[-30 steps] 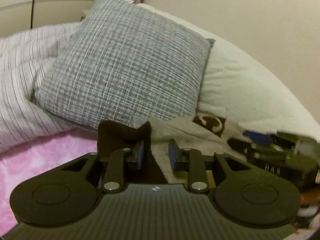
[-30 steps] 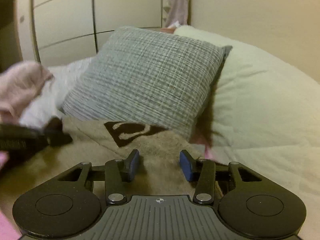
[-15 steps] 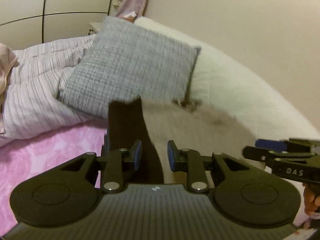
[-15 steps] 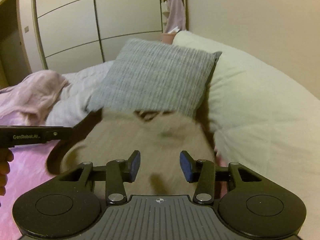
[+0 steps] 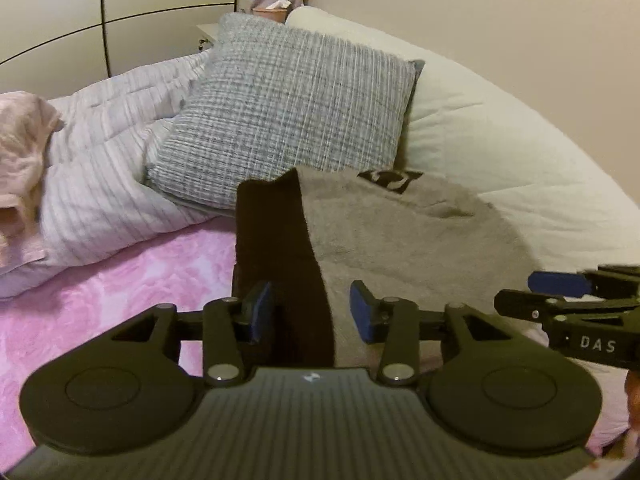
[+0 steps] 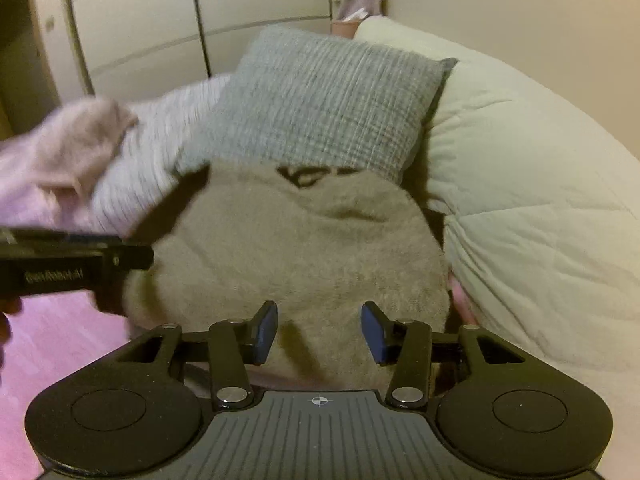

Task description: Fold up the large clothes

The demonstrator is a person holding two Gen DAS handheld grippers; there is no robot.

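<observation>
We have the grey-brown garment point(image 5: 400, 236) bunched on the pink bed cover point(image 5: 100, 300), its far end up against the grey cushion point(image 5: 288, 108), dark logo patch on top. A dark panel point(image 5: 280, 248) of it runs back toward the left claw point(image 5: 312, 312).

Left claw: jaws have just been opening. The dark panel sits between the pads but they don't press on it, so we read this as a release after laying the fold down.

Right claw point(image 6: 319, 330): jaws have just been opening too, standing apart over the near edge of the garment, nothing clamped. It also shows at the right edge of the left wrist view point(image 5: 568, 300).

Both claws hang side by side over the near edge, probably so the edge drops evenly.

Fold looks lumpy, not flat, so we judge it needs smoothing or a re-grip at the corners. Cream duvet point(image 6: 520, 168), striped quilt point(image 5: 112, 160) and a pink cloth point(image 6: 68, 156) crowd the far side, leaving little room to spread.
</observation>
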